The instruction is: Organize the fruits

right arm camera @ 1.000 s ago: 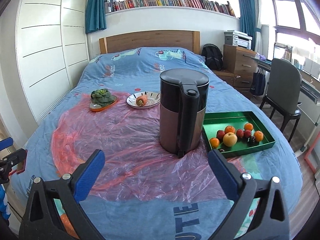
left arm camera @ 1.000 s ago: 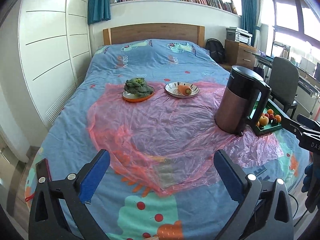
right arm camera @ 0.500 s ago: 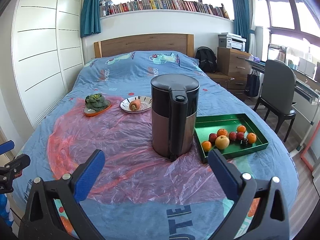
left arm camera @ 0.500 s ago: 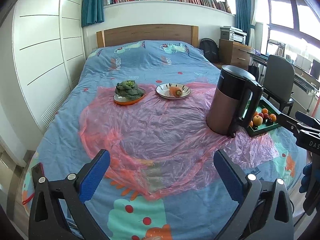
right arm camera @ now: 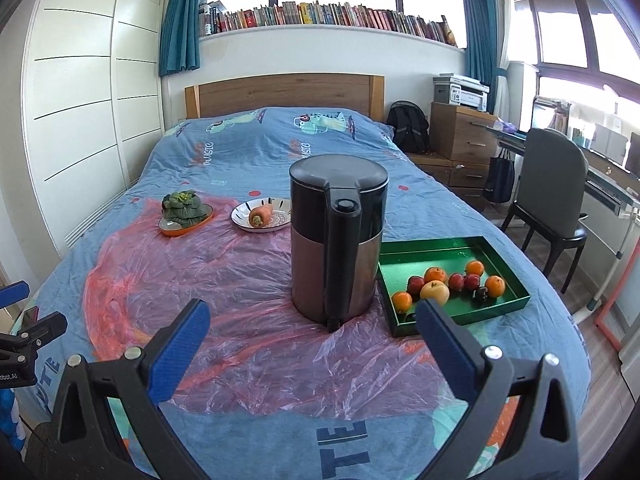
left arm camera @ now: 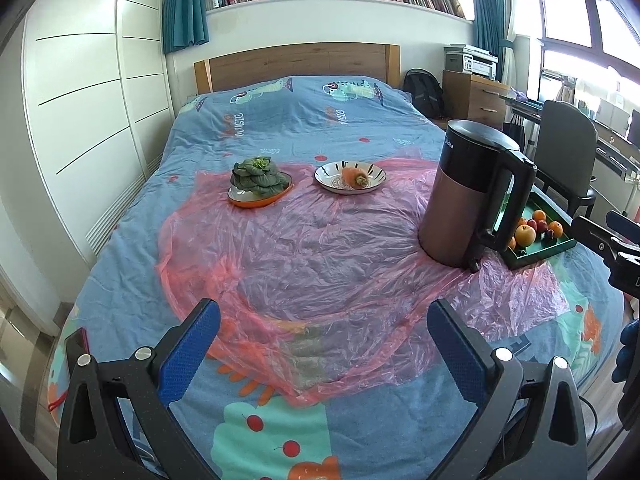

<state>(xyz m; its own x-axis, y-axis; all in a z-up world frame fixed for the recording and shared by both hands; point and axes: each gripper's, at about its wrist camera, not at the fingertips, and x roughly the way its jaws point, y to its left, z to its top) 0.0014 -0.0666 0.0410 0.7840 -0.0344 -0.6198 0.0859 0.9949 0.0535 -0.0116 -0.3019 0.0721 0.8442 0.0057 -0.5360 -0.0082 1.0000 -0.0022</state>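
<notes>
A: What lies on the bed (right arm camera: 248, 152)?
B: A pink plastic sheet (right arm camera: 240, 280) covers its blue patterned blanket. On the sheet stands a black and copper kettle (right arm camera: 338, 240). Farther back, an orange dish of leafy greens (right arm camera: 185, 212) sits beside a white bowl holding a carrot (right arm camera: 260, 215).
A: And around it?
B: White wardrobes (right arm camera: 88, 92) left, a bookshelf (right arm camera: 328, 14) above the headboard, a grey chair (right arm camera: 554, 188) right.

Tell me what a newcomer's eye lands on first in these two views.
The tall dark kettle stands upright mid-bed on the crumpled pink plastic sheet. Just right of it sits a green tray of fruit, oranges and reds together. Farther back lie a plate of greens and a plate with a carrot.
</notes>
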